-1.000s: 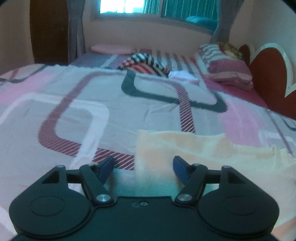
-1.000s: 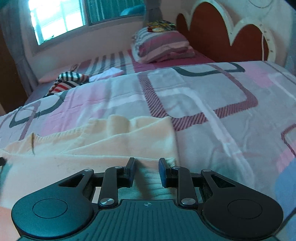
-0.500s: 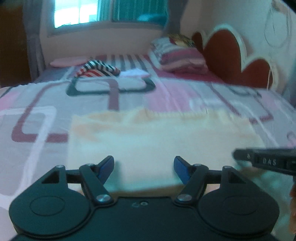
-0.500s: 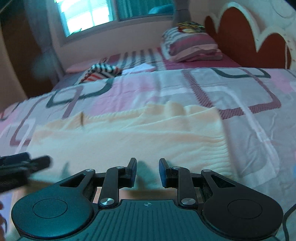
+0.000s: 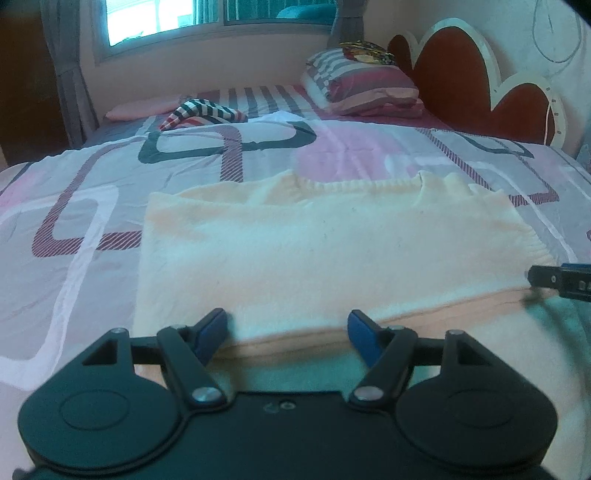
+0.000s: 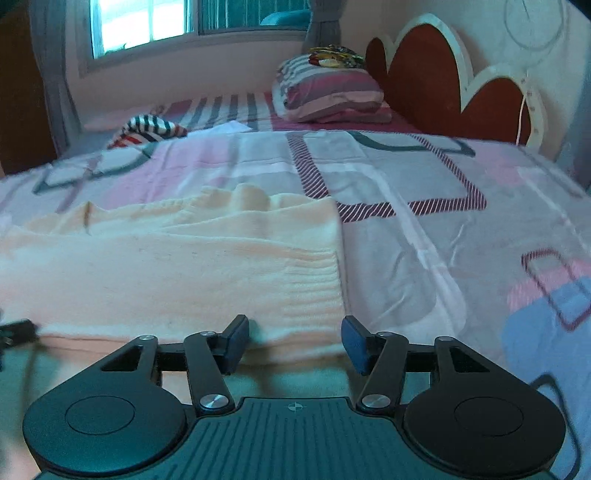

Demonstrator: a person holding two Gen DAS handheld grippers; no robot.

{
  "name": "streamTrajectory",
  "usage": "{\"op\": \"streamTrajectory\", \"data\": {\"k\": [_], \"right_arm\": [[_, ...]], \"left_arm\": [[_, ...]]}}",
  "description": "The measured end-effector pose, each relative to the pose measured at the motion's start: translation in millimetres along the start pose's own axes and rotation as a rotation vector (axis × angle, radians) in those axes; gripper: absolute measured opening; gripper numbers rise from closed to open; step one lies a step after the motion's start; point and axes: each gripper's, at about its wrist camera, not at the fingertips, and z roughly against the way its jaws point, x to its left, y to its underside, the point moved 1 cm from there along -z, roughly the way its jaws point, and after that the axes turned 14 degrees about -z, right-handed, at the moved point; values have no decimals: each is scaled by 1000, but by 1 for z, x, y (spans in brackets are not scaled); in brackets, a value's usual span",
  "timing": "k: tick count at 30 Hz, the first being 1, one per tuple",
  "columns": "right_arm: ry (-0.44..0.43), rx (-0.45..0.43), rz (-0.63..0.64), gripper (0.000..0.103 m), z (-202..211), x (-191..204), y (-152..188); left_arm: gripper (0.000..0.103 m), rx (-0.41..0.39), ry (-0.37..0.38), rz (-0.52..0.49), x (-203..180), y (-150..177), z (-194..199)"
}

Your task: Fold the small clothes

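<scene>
A cream knitted garment (image 5: pixel 325 254) lies folded flat on the patterned bedspread (image 5: pixel 92 206). In the left wrist view my left gripper (image 5: pixel 286 334) hovers open at the garment's near folded edge, nothing pressed between its blue pads. The right wrist view shows the same garment (image 6: pixel 177 269) with its ribbed right end. My right gripper (image 6: pixel 293 343) is just in front of that near right corner. Its jaws are opening, and the pads stand apart from the cloth. The tip of the right gripper (image 5: pixel 554 280) also shows at the left view's right edge.
A striped cloth (image 5: pixel 203 112) and a pink pillow (image 5: pixel 144 107) lie at the far end of the bed. Stacked striped pillows (image 5: pixel 365 88) rest against the red scalloped headboard (image 5: pixel 461 81). A window (image 5: pixel 162 14) fills the back wall.
The right gripper's jaws have spread from nearly closed to wide apart. The left gripper swung from the garment's left corner to face its middle. The garment now lies flat.
</scene>
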Motion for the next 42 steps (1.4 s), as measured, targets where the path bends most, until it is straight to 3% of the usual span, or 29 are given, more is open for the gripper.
{"op": "streamTrajectory", "data": {"k": [9,12,14,16,19,27,28,31,37,42], "right_arm": [[-180,43,10,55,46,24,25],[-224,93,58,36,54,37,45],[-236,136,86,35,53,42,60],[-221,155,115,35,51,42,74],[-187,124,151,35,58,30,80],[-84,116,118,35,85,-41,89],[-97,114,111,35,93,-45,90],[-182,113,118,35,119,-40,97],[-346,166,225,35,150,8,139],[-339,226,273,35,148,11,174]], "left_arm": [[71,-17,33,-6,-20,9,40],[71,-2,53,-8,-31,23,50],[71,24,59,-24,-38,35,51],[72,60,58,-30,-39,49,49],[76,47,21,-24,-29,71,56],[76,77,-78,28,-10,109,98],[72,80,-90,40,-11,112,106],[71,63,-66,47,-23,117,128],[72,54,17,-9,-71,125,151],[75,115,-6,2,-72,152,151]]}}
